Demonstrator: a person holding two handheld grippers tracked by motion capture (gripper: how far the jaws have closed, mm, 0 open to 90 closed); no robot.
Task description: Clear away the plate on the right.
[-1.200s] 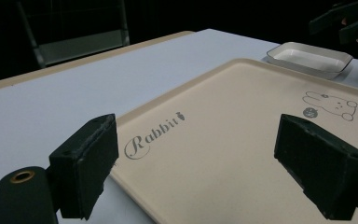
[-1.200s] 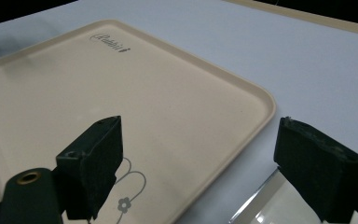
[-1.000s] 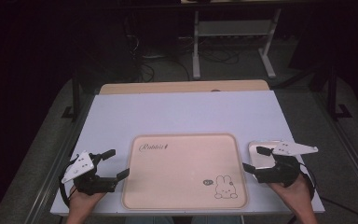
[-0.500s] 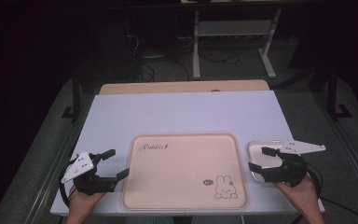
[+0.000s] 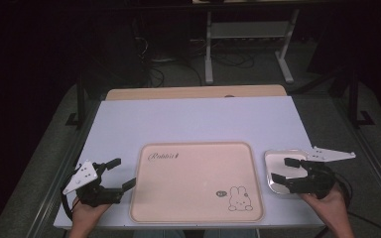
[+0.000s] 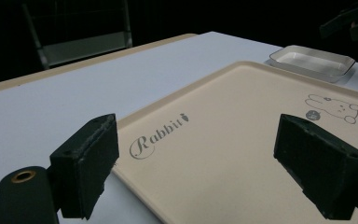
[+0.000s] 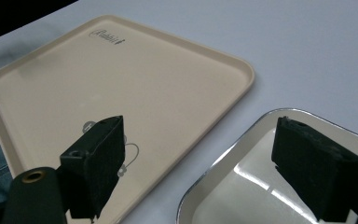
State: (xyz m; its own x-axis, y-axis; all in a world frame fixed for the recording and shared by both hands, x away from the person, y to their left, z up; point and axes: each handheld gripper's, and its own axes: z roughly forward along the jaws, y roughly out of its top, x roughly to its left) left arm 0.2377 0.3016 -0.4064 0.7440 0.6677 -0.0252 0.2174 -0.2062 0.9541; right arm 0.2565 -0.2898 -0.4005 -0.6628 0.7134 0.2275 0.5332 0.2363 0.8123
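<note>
A beige serving tray [image 5: 193,183] with a rabbit drawing and the word "Rabbit" lies flat at the table's near middle, with nothing on it. A small shiny metal dish [image 5: 277,158] lies just right of it. My right gripper [image 5: 281,169] stands open above the dish's left part. In the right gripper view [image 7: 205,168] one jaw is over the dish [image 7: 242,186] and the other over the beige tray [image 7: 121,79]. My left gripper [image 5: 124,172] stands open just left of the beige tray. In its own view [image 6: 204,172] the jaws frame the tray [image 6: 242,116].
The white tabletop [image 5: 193,121] stretches bare behind the tray, with a wooden strip [image 5: 193,92] along its far edge. Beyond it, metal stand legs [image 5: 208,49] and cables stand on a dark floor. The dish [image 6: 312,60] and right gripper [image 6: 349,21] show far off in the left gripper view.
My right hand has shifted slightly right and turned a little over the metal dish. The left gripper and the beige tray have stayed put.
</note>
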